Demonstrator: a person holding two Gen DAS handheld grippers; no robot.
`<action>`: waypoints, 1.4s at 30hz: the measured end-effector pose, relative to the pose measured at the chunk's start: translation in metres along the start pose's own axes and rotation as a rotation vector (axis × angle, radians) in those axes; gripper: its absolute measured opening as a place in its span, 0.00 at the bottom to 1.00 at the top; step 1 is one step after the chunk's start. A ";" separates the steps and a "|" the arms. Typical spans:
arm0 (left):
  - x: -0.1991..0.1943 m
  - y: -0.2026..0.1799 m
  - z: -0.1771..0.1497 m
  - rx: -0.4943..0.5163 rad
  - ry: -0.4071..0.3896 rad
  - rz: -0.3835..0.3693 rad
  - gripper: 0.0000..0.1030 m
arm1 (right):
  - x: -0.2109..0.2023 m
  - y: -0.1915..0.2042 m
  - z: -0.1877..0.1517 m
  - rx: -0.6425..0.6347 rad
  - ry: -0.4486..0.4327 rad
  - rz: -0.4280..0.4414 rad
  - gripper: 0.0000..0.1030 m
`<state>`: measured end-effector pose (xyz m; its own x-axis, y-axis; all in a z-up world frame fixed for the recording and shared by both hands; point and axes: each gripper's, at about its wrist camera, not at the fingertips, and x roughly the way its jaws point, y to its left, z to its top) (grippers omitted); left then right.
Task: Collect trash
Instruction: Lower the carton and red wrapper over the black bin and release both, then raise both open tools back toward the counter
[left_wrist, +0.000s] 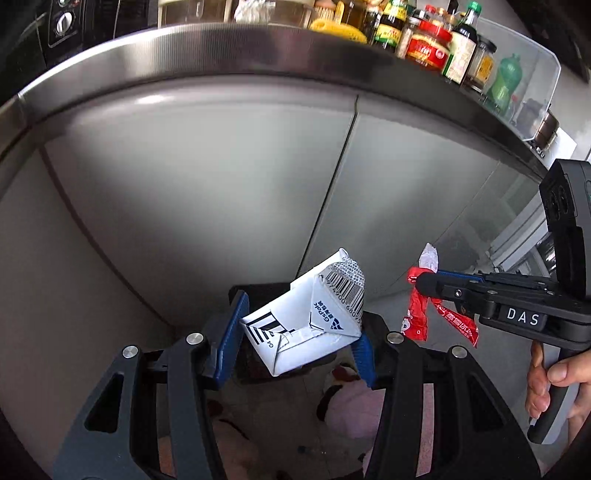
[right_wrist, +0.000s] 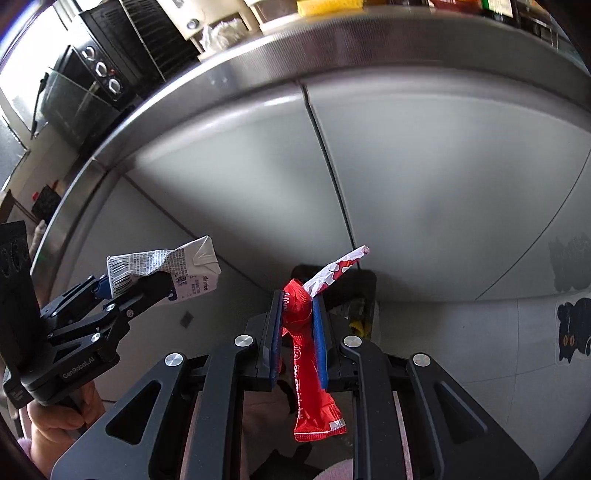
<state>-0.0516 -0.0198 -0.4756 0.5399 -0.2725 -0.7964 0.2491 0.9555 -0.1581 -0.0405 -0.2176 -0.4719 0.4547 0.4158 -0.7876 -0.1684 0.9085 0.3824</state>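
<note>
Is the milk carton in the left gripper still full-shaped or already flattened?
Crushed. The white milk carton is dented and creased between the left gripper's blue fingers, its barcode end crumpled. Whether any liquid remains, cannot tell.

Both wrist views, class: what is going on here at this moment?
A person holds a gripper in each hand, below a steel counter edge. The left gripper is clamped on a crushed white carton; the right gripper pinches a red wrapper. Both point down towards a dark bin by the grey cabinet doors.
</note>
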 end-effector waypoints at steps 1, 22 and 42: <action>0.013 0.002 -0.005 -0.002 0.023 0.000 0.48 | 0.012 -0.005 -0.003 0.014 0.019 0.006 0.16; 0.173 0.038 -0.028 -0.044 0.312 0.042 0.48 | 0.180 -0.044 0.004 0.116 0.262 -0.027 0.16; 0.116 0.038 -0.014 -0.039 0.232 0.085 0.92 | 0.136 -0.040 0.022 0.141 0.180 -0.063 0.87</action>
<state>0.0095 -0.0130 -0.5816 0.3573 -0.1625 -0.9198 0.1774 0.9786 -0.1040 0.0475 -0.1987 -0.5839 0.2946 0.3702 -0.8810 -0.0151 0.9236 0.3831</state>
